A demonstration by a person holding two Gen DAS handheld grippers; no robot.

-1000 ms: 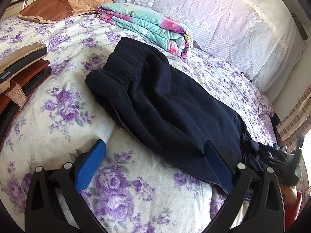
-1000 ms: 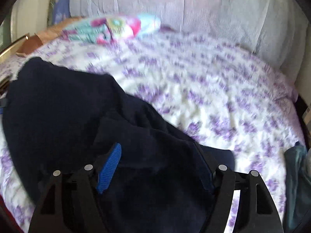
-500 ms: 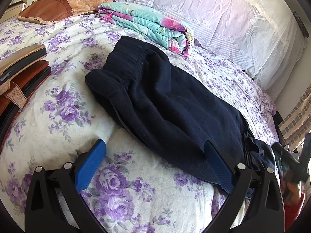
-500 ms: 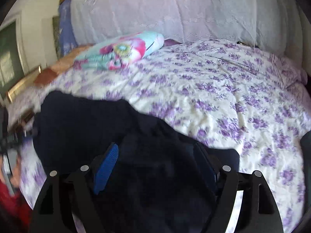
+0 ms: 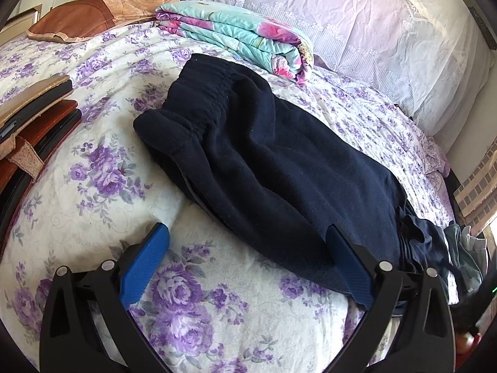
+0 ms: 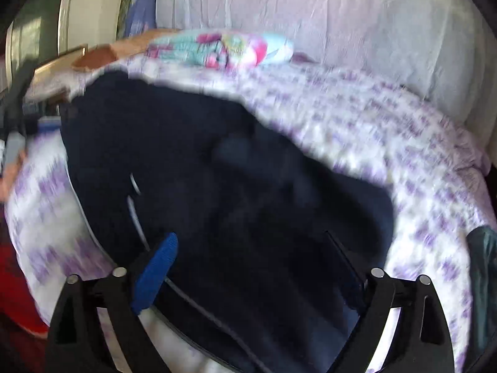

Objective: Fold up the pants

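Observation:
Dark navy pants (image 5: 279, 168) lie on the floral bedspread (image 5: 102, 186), waistband toward the far left, legs running to the right edge of the bed. My left gripper (image 5: 248, 255) is open and empty, just above the bed at the near edge of the pants; its right finger overlaps the fabric edge. In the blurred right wrist view the pants (image 6: 217, 186) fill the middle. My right gripper (image 6: 251, 267) is open over the pants and holds nothing.
A folded turquoise and pink blanket (image 5: 242, 34) lies behind the pants. A brown pillow (image 5: 93, 15) is at the far left. Brown and black flat items (image 5: 28, 115) are stacked at the left. A white lace cover (image 5: 388, 25) runs along the back. Other clothes (image 5: 462, 255) hang at the right edge.
My right gripper has swung quickly, and its view is now blurred with more of the pants spread before it. The left gripper has barely moved. The right gripper is gone from the left wrist view.

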